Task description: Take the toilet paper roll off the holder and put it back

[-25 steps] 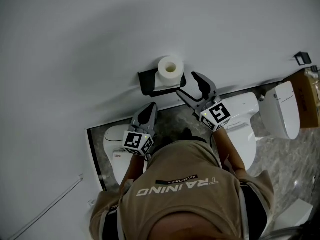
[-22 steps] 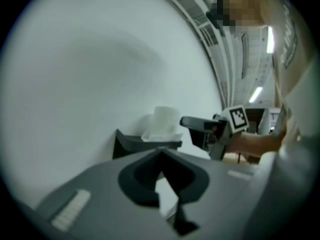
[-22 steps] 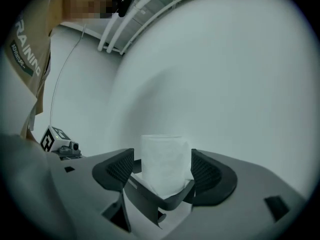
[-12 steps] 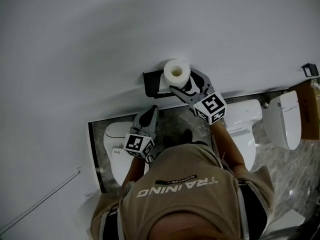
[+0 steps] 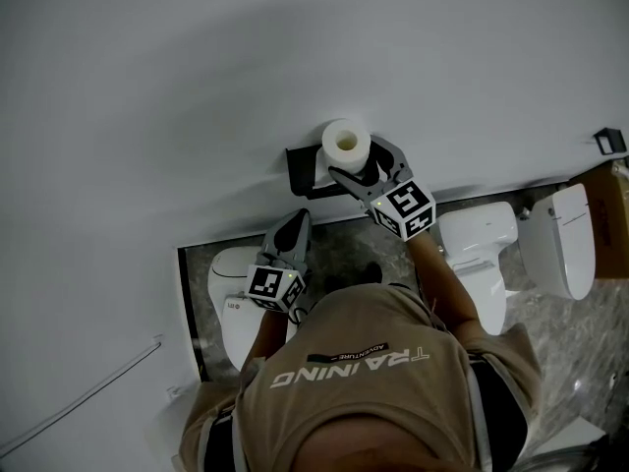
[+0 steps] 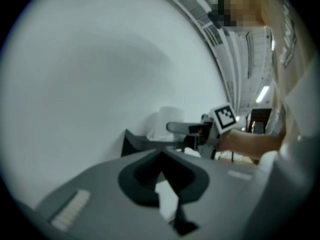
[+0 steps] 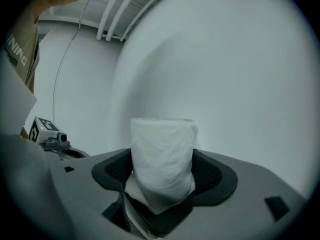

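Observation:
The white toilet paper roll (image 5: 346, 144) stands on end on the black wall holder (image 5: 303, 170). My right gripper (image 5: 356, 161) reaches up to it with its jaws wide apart, one on each side of the roll. In the right gripper view the roll (image 7: 162, 154) fills the gap between the dark pads (image 7: 216, 174), which lie close against its sides without squeezing it. My left gripper (image 5: 292, 224) hangs lower and to the left, shut and empty. From the left gripper view I see the roll (image 6: 167, 120), the holder (image 6: 136, 143) and the right gripper (image 6: 186, 129) ahead.
A plain white wall (image 5: 197, 87) fills most of the head view. Below it stand a white toilet (image 5: 477, 244), a second one (image 5: 562, 234) further right and another (image 5: 228, 298) at the left, on a grey marbled floor. A brown box (image 5: 614, 209) sits at the right edge.
My right gripper has moved up and left from beside the holder until its open jaws straddle the roll. The left gripper has hardly moved.

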The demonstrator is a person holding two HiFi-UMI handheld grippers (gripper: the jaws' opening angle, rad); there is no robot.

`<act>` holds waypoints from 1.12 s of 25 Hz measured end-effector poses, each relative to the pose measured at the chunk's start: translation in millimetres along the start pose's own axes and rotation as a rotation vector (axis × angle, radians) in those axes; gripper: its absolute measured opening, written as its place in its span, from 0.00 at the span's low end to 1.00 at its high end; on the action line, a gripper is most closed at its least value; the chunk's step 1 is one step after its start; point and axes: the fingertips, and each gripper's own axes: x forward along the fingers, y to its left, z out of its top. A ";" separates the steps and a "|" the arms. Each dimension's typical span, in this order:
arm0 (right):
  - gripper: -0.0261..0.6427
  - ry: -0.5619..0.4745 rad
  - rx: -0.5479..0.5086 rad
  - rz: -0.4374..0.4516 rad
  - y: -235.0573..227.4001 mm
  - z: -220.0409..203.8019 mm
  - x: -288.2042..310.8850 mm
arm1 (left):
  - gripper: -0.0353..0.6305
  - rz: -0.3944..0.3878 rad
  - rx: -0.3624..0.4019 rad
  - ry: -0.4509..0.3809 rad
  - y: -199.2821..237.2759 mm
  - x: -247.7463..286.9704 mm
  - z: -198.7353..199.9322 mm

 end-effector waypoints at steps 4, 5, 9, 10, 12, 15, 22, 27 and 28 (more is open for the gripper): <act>0.52 -0.004 0.006 -0.008 1.1 -0.4 -2.6 | 0.05 0.007 -0.002 0.000 2.2 -8.8 -1.2; 0.52 -0.013 0.011 -0.009 2.3 1.4 -4.8 | 0.05 0.009 -0.003 0.001 2.8 -12.2 -2.1; 0.52 -0.070 0.006 -0.032 7.2 14.0 -15.4 | 0.05 0.007 -0.009 0.019 7.8 -24.9 -9.6; 0.52 -0.080 -0.001 -0.039 8.1 17.1 -17.6 | 0.05 0.000 -0.015 0.025 8.5 -26.7 -11.8; 0.52 -0.095 -0.015 -0.059 9.1 22.7 -24.0 | 0.05 -0.027 -0.022 0.038 6.8 -27.7 -16.1; 0.52 -0.115 -0.027 -0.096 12.9 29.5 -36.6 | 0.05 -0.084 -0.012 0.054 2.3 -26.4 -20.2; 0.52 -0.101 -0.052 -0.123 37.7 23.2 -68.6 | 0.05 -0.169 0.006 0.042 -16.0 -22.3 -20.1; 0.52 -0.121 -0.072 -0.101 53.7 24.0 -92.4 | 0.05 -0.164 0.015 0.036 -34.4 -31.6 -23.0; 0.52 -0.127 -0.074 -0.092 57.5 24.7 -98.5 | 0.05 -0.156 0.014 0.037 -39.2 -35.7 -24.2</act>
